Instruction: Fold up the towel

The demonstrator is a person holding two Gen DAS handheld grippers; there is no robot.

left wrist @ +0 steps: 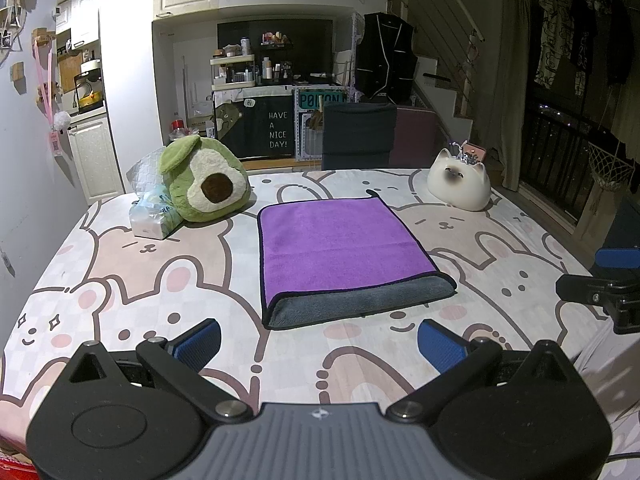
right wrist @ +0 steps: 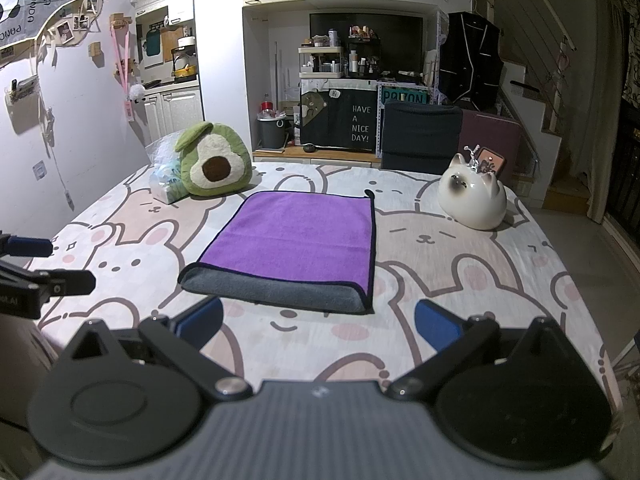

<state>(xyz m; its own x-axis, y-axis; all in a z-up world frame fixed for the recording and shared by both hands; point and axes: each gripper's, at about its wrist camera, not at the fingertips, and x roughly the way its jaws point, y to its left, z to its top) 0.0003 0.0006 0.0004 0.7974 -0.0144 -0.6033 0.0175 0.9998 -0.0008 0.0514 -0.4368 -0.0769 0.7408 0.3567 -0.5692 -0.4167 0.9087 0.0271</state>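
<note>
A purple towel (left wrist: 340, 244) with a grey underside lies folded on the rabbit-print table cover (left wrist: 160, 280). A grey strip of its lower layer shows along the near edge. It also shows in the right wrist view (right wrist: 296, 248). My left gripper (left wrist: 318, 342) is open and empty, hovering short of the towel's near edge. My right gripper (right wrist: 318, 324) is open and empty, just in front of the towel's near edge. The right gripper shows at the right edge of the left wrist view (left wrist: 604, 280). The left gripper shows at the left edge of the right wrist view (right wrist: 36, 268).
An avocado plush (left wrist: 204, 184) and a tissue pack (left wrist: 154, 216) sit at the back left. A white cat-shaped ceramic holder (left wrist: 460, 184) stands at the back right. A dark chair (left wrist: 358, 136) is behind the table's far edge.
</note>
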